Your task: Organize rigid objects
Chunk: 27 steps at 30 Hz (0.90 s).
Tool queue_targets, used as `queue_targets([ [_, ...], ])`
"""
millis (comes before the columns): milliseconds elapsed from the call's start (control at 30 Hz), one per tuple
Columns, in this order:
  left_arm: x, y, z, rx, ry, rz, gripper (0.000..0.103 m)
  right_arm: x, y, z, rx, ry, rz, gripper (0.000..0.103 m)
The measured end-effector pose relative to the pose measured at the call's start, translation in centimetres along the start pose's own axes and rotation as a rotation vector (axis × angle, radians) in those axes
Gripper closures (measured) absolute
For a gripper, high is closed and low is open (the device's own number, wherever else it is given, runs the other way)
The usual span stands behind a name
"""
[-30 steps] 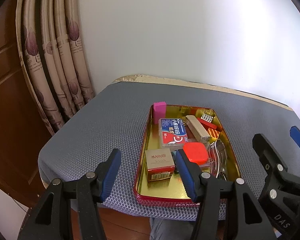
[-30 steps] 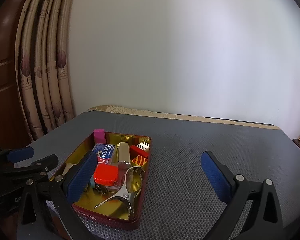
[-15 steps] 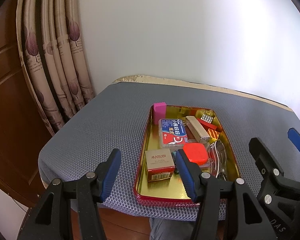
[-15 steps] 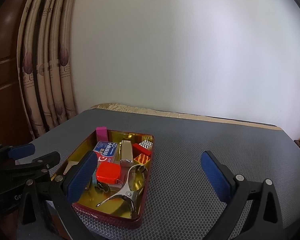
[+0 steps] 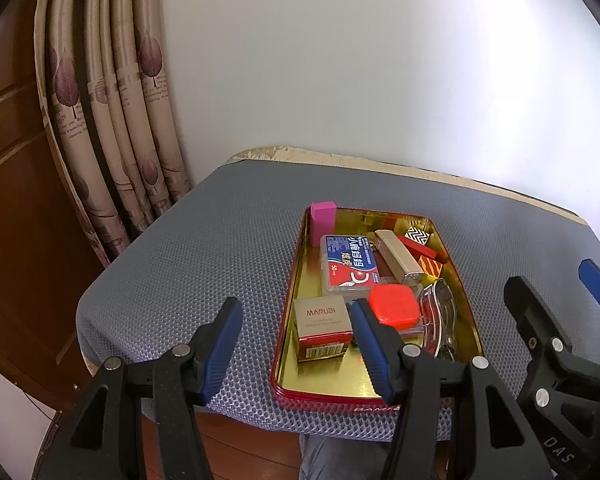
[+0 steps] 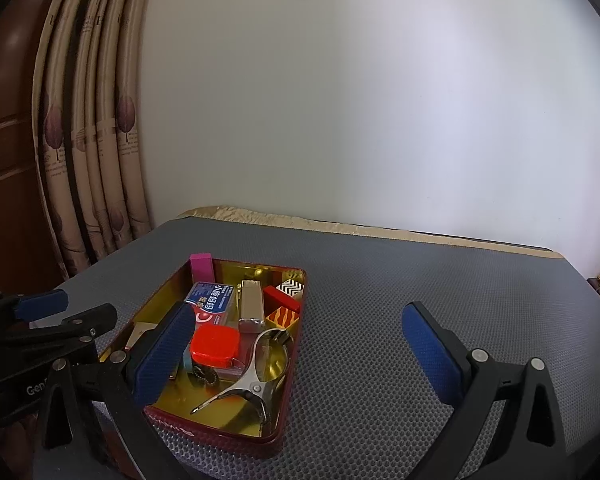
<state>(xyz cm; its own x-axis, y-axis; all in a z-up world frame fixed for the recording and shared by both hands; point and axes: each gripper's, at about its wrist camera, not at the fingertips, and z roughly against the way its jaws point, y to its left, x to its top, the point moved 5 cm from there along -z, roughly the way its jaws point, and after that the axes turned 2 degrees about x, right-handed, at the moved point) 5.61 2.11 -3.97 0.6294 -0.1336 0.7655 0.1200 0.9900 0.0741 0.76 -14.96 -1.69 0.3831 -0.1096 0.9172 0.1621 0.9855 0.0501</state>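
Both hand-held grippers, left (image 5: pixel 296 334) and right (image 6: pixel 300 344), hover spread wide and empty above the bench (image 6: pixel 380 280); every visible item sits inside the red tin tray (image 5: pixel 340 398), so organizing looks finished.

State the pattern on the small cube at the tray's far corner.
Black-and-white zigzag on the cube in the tray; clearest in the left wrist view.

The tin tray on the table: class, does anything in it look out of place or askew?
Mostly it is a loose jumble. In the tin tray, the pink block stands upright in the far left corner, poking above the rim, while the rest lie flat. The orange-red case sits on other items, and the metal clamp lies askew.
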Motion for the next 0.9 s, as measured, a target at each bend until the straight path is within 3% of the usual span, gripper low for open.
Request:
queue_targets([
  [900, -0.14, 0.26, -0.11, 0.007, 0.01, 0.003, 0.045, -0.06, 0.4, -0.15, 0.006, 0.015, -0.006, 0.001],
])
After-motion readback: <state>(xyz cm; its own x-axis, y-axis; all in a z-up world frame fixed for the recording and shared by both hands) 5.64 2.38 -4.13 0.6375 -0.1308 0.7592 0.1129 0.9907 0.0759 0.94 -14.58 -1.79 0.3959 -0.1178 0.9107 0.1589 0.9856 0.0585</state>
